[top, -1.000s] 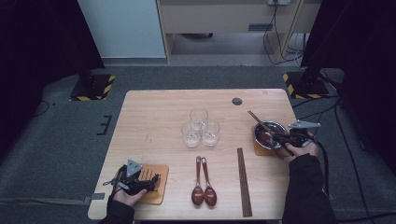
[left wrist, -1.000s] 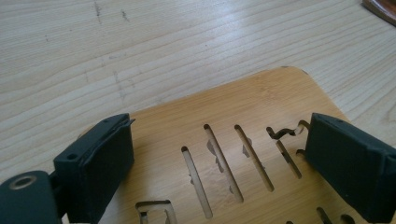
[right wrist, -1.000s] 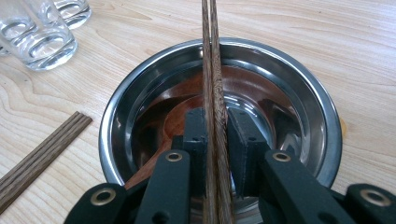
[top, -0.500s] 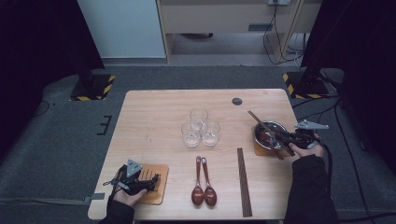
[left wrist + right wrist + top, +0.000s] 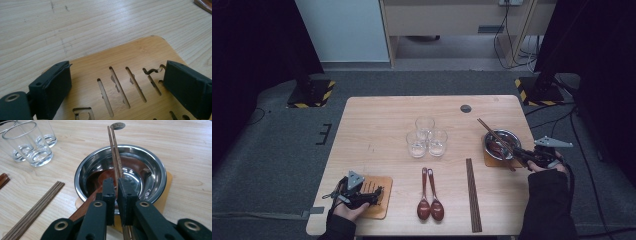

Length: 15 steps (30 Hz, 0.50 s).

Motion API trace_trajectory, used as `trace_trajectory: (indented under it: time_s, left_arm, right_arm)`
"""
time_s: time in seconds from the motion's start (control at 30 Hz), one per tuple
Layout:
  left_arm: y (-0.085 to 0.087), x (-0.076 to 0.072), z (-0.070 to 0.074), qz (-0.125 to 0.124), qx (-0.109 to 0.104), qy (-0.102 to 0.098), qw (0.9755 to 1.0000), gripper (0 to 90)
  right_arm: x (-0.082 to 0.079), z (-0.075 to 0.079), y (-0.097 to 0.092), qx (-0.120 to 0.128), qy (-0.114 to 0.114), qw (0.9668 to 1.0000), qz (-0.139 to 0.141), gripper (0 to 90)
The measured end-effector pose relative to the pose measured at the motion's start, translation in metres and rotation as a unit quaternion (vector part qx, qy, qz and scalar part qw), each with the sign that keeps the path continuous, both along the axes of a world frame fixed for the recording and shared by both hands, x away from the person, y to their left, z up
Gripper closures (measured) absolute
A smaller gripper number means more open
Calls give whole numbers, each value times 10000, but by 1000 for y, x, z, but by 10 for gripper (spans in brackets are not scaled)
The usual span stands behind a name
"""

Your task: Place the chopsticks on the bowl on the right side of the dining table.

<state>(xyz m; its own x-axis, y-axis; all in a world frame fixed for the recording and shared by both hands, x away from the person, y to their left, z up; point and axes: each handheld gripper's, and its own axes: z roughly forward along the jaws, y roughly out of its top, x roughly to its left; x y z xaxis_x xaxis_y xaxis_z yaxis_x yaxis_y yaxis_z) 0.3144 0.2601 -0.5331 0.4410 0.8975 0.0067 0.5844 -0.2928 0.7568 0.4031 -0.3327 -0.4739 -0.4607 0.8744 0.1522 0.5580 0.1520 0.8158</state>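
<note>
Right claw [image 5: 116,192] shifted right, just clamped chopsticks [image 5: 114,150]; no writing.

Two black jaws of the left gripper [image 5: 117,87] rising at lower left and lower right, wide apart, nothing clamped between. Beneath them a slotted bamboo coaster [image 5: 130,57] lying flat on the pale wooden table [image 5: 75,22] across the upper frame.

A: What's different on the right?

B: The right tongs [image 5: 116,195] have just closed, pinching the pair of chopsticks [image 5: 114,152] that lies across the steel bowl [image 5: 150,165], and have drawn slightly right of where they were.
</note>
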Motion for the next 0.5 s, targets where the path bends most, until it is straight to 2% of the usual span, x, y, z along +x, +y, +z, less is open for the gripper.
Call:
trace_trajectory:
  time_s: [0.5]
  left_arm:
    - [0, 0, 0, 2, -1, 1, 10000, 70]
  right_arm:
    - [-18, -7, -3, -20, 117, 9999, -49, 864]
